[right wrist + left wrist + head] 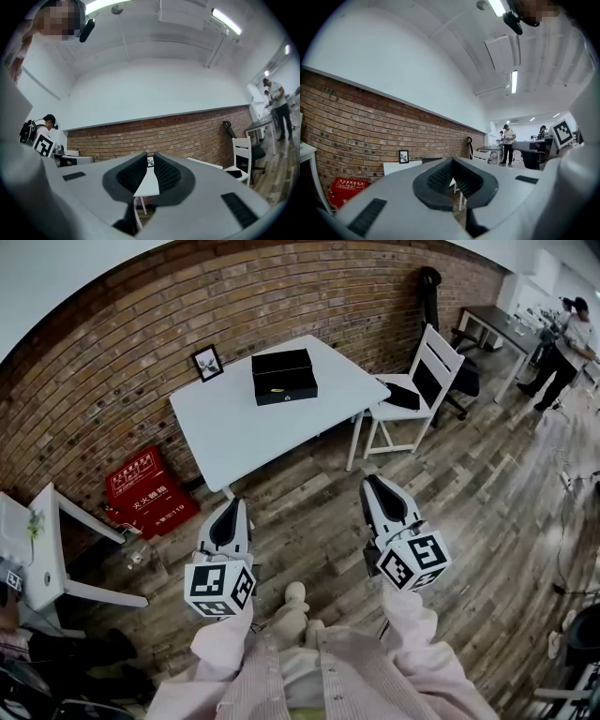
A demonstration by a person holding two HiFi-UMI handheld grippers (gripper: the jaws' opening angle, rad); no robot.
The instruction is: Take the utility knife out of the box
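A shut black box (284, 376) sits on the white table (234, 432) by the brick wall; no utility knife shows. Both grippers hover over the wooden floor, well short of the table, and point toward it. My left gripper (230, 506) is shut, its pads meeting at the tip with nothing between them (452, 161). On my right gripper (375, 482) the jaws stand a narrow slit apart and hold nothing (149, 157). Through that slit the table (147, 185) shows. In the left gripper view the table (396, 167) and the box (431, 160) lie just past the jaws.
A small framed picture (207, 363) stands on the table's far corner. A white chair (422, 381) is at the table's right, a red crate (145, 488) on the floor at its left, and white furniture (47, 549) further left. A person (562, 343) stands at a far desk.
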